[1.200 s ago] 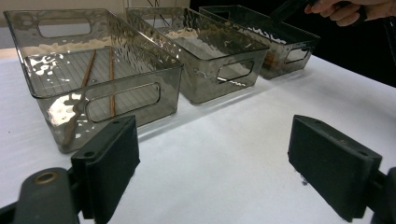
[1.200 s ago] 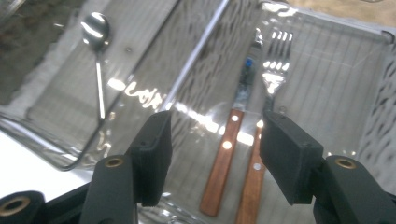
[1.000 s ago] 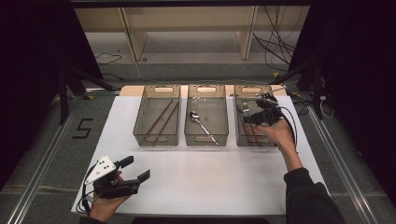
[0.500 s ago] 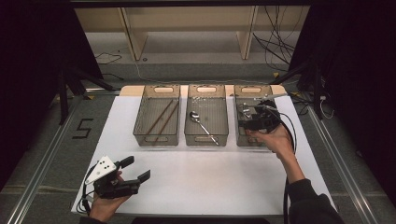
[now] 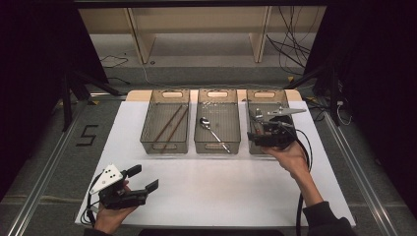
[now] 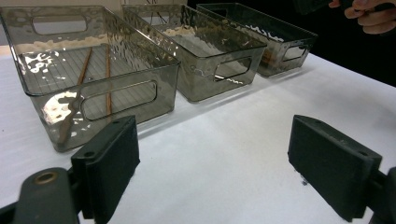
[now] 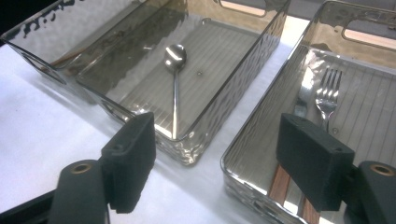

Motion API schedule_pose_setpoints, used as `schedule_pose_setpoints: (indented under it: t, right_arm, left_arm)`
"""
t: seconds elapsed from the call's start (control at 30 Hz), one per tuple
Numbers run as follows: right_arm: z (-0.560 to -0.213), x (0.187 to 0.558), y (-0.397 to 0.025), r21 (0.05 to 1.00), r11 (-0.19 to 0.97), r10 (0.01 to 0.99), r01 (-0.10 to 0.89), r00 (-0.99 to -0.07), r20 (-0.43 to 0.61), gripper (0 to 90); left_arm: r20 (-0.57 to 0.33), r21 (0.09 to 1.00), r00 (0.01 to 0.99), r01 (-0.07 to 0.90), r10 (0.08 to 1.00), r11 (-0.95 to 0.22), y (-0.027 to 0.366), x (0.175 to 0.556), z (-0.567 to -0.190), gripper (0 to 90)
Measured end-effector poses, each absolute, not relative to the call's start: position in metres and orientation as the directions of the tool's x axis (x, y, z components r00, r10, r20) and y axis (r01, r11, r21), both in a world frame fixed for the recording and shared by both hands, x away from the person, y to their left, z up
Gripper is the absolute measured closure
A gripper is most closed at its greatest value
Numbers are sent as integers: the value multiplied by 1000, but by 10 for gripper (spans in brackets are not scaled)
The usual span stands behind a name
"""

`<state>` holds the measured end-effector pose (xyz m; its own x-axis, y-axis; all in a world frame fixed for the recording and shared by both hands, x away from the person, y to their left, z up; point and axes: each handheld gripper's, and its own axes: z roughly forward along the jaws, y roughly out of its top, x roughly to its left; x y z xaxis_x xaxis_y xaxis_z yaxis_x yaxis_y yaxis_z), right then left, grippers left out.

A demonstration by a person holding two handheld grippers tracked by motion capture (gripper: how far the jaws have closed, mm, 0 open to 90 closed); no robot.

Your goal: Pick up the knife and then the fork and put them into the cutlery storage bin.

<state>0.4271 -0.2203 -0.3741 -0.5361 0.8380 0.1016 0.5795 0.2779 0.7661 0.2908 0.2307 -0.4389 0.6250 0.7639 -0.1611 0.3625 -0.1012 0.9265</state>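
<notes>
Three smoked-clear bins stand in a row at the back of the white mat. The left bin [image 5: 147, 142] [image 6: 121, 95] holds two brown chopsticks [image 5: 168, 125] [image 6: 108, 70]. A metal spoon [image 5: 212, 129] [image 7: 175, 88] lies in the middle bin [image 5: 217, 145] [image 7: 191, 149]. In the right bin [image 5: 268, 93] [image 7: 243, 182] lies a fork [image 7: 328, 93] with a wooden handle. My right gripper [image 5: 260, 130] [image 7: 217, 154] hovers open over that bin's near left corner, holding nothing. Near the front left of the mat, my left gripper [image 5: 141, 178] [image 6: 215, 163] is open and empty.
The white mat [image 5: 221, 187] [image 6: 243, 121] lies on a grey table with metal rails [image 5: 44, 187] along both sides. A "5" mark [image 5: 86, 135] is on the table left of the mat. Shelving and cables stand beyond the far edge.
My right gripper has drawn back from deep over the right bin toward its near left corner. The left gripper has stayed put.
</notes>
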Motion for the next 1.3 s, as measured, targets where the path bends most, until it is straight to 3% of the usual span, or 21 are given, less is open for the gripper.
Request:
schedule_pose_setpoints:
  t: [1.3]
  right_arm:
    - [-427, 323, -233, 881, 172, 774, 442, -613, 156, 223]
  left_arm:
    - [-178, 924, 629, 370, 757, -91, 229, 290, -439, 158]
